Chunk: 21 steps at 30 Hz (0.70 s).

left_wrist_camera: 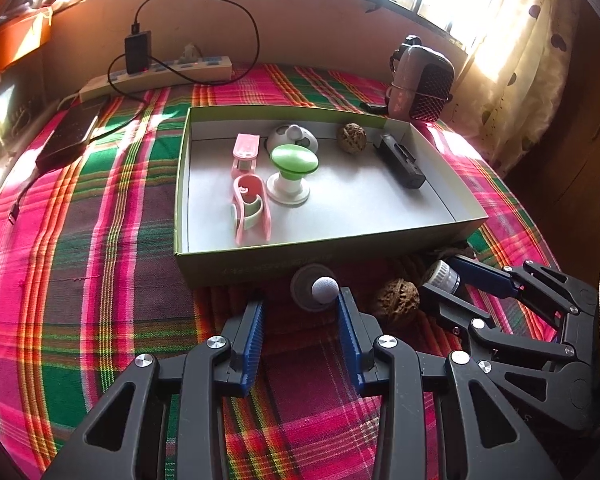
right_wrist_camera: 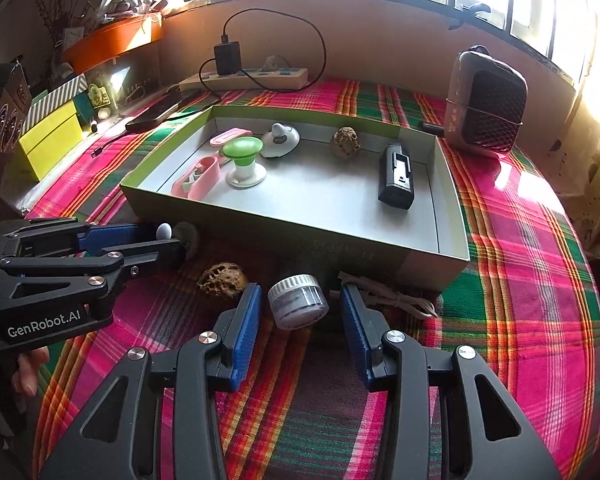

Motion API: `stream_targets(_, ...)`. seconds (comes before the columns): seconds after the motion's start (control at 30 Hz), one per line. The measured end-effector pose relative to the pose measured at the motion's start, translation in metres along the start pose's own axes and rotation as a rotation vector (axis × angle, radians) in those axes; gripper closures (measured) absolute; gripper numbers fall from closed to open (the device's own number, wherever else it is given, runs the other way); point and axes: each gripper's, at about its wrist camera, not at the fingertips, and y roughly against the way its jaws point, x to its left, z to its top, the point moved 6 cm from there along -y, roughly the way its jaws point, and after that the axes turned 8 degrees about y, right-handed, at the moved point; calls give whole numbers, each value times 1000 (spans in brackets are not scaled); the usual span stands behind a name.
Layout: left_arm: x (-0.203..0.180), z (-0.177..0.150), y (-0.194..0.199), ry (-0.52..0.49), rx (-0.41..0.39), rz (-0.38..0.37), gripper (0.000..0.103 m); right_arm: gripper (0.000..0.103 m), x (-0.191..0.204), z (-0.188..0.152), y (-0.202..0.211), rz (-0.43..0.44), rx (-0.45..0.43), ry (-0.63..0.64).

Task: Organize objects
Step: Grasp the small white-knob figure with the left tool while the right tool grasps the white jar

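A small clear jar [right_wrist_camera: 298,306] with a ribbed white lid lies on its side on the plaid cloth. It sits between the blue pads of my right gripper [right_wrist_camera: 300,314], with a gap on each side, so the jaws are open. My left gripper [left_wrist_camera: 300,312] is open too. A grey disc with a white ball knob [left_wrist_camera: 320,290] sits just by its right finger [left_wrist_camera: 346,316]. A walnut [left_wrist_camera: 396,306] lies between the two grippers. Behind them, the green box [left_wrist_camera: 260,258] holds pink clips, a green-topped knob [left_wrist_camera: 294,162], a second walnut and a black device [left_wrist_camera: 402,160].
A power strip [right_wrist_camera: 244,78] with a charger and cable lies at the back wall. A mesh-fronted appliance [right_wrist_camera: 486,104] stands at the back right and a phone [left_wrist_camera: 70,132] lies on the left. A pale cord [right_wrist_camera: 396,296] lies at the box's near corner. Yellow boxes [right_wrist_camera: 50,136] stand at the left.
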Motion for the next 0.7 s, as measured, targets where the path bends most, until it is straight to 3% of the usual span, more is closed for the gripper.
stream_targets(0.07,-3,0,-2,-5,4,2,70,71,0,0,1,4,-3,-4)
stream_targets(0.43,-8,6,-8,13,2,68,70,71,2,0,2,22,-6,-5)
stream_targets(0.7,-5,5,-6,8,-8,94,80,71,2,-1,2,30,-9,-3)
